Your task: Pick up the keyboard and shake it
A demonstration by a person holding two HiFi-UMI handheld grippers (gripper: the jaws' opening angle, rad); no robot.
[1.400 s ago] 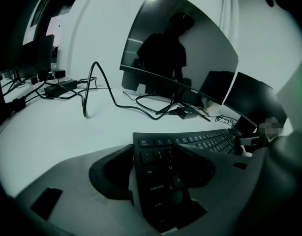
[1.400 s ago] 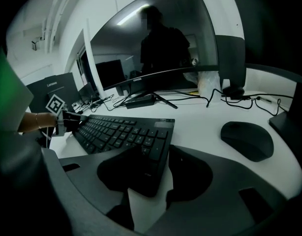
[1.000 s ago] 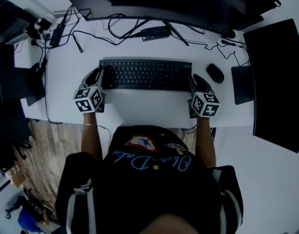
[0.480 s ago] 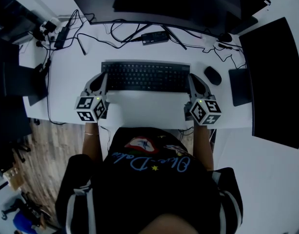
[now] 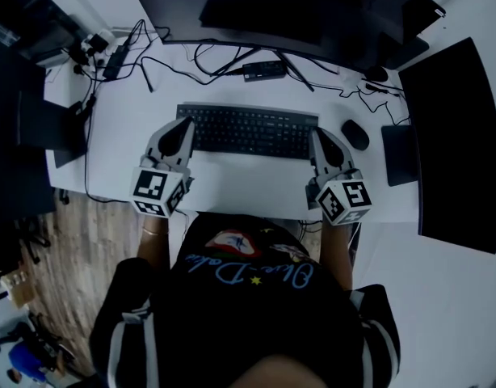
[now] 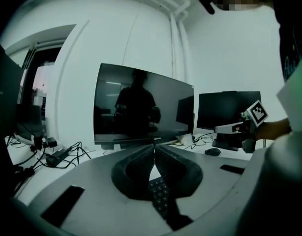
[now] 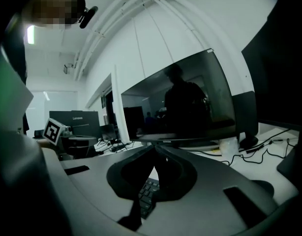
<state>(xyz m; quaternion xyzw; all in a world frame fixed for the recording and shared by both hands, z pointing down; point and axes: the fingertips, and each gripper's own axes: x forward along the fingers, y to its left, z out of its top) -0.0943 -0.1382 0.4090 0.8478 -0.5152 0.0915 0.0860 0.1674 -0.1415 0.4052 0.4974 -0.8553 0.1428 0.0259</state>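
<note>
The black keyboard (image 5: 250, 132) lies flat on the white desk (image 5: 240, 180) in the head view. My left gripper (image 5: 186, 123) hangs over its left end and my right gripper (image 5: 317, 134) over its right end. Both have just closed. In the left gripper view the left gripper (image 6: 153, 147) has its fingertips pressed together with nothing between them, and keyboard (image 6: 160, 193) keys show below through the gap. The right gripper view shows the same: the right gripper (image 7: 155, 149) is shut and empty above the keyboard (image 7: 147, 191).
A wide monitor (image 5: 280, 10) stands behind the keyboard, with tangled cables (image 5: 175, 55) and a small black box (image 5: 262, 71) in front of it. A mouse (image 5: 355, 134) and a dark pad (image 5: 397, 153) lie to the right. A second dark screen (image 5: 458, 136) is at far right.
Both grippers stood open at the keyboard's ends; now their jaws have shut and both have risen toward the head camera. The keyboard still looks flat on the desk.
</note>
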